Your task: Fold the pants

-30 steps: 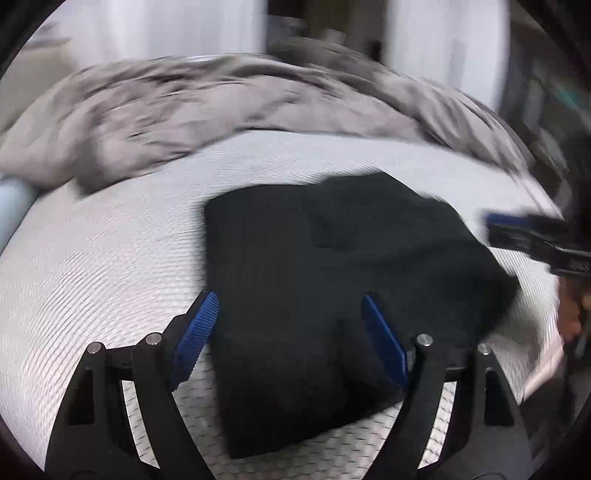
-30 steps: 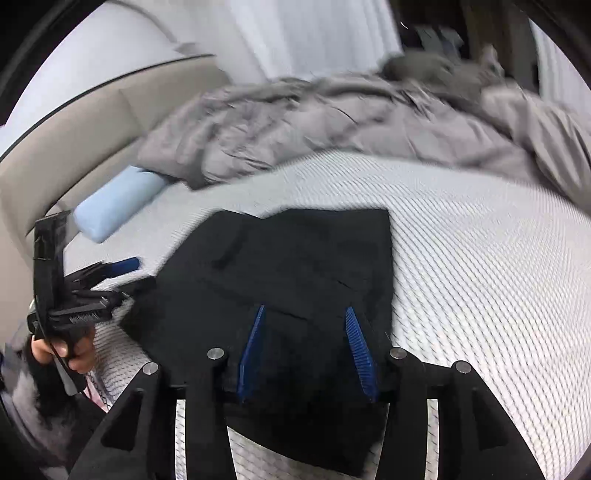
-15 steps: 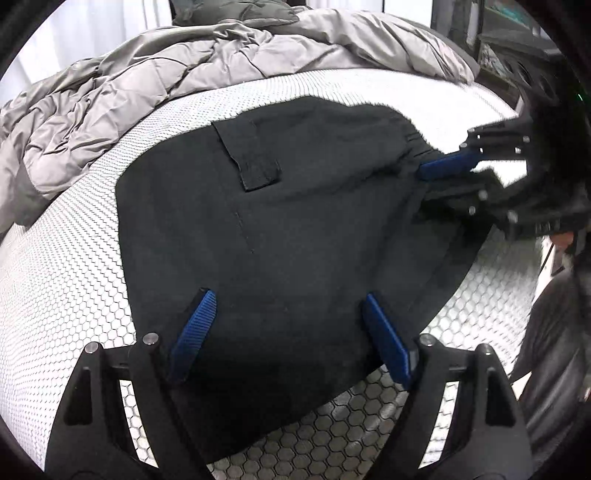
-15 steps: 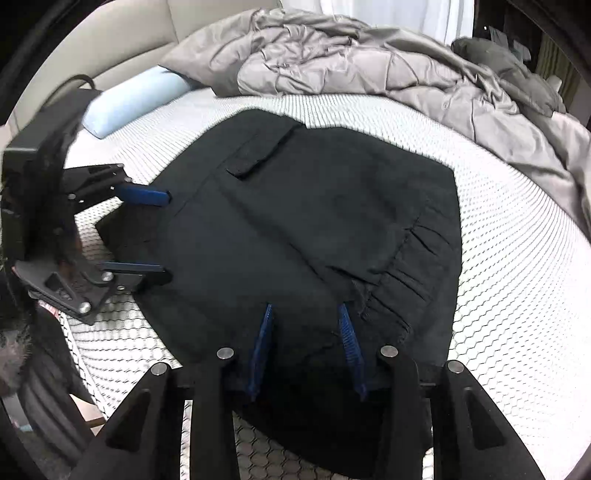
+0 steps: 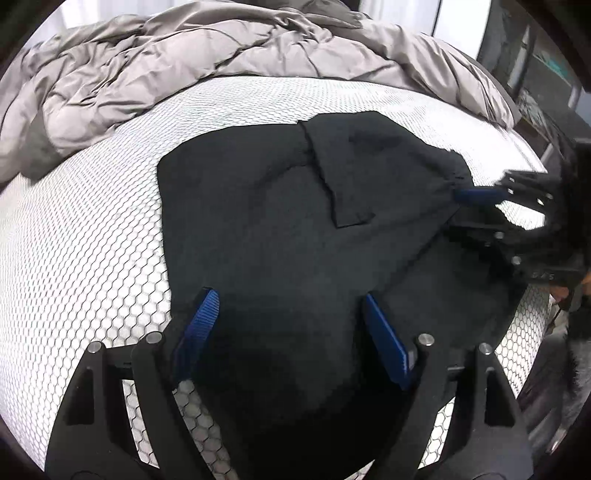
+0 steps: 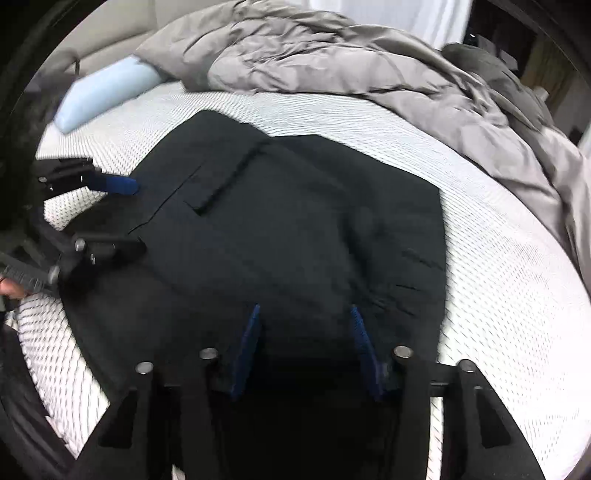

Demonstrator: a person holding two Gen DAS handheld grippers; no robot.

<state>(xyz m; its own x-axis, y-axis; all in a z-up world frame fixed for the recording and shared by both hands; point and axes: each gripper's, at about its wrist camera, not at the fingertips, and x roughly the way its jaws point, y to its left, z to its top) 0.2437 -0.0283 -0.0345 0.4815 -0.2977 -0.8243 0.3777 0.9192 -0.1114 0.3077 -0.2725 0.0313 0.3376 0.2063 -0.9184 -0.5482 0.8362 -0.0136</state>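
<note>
Nearest to me, my left gripper (image 5: 288, 332) hangs over the near edge of the black pants (image 5: 295, 221), its blue pads spread wide with dark cloth lying between them but pressed by neither, so nothing is gripped. In the right wrist view my right gripper (image 6: 304, 349) hovers the same way above the near hem, and its jaws are opening; fabric shows between the pads, yet I see no pinch on it. I judge both tools are set at this near edge because it is the natural place to take hold for the next fold. The pants lie on the white mesh mattress (image 5: 92, 240), already doubled into a broad dark panel with a pocket flap (image 5: 340, 181) facing up, which suggests the folding is partly done. Their far edge looks fairly straight, while gathers bunch the right side. Farther off, a crumpled grey duvet (image 5: 184, 66) is heaped across the back of the bed, seemingly pushed away to leave working room. At far left in the right wrist view, a pale blue pillow (image 6: 107, 92) rests against a beige headboard (image 6: 110, 33).
</note>
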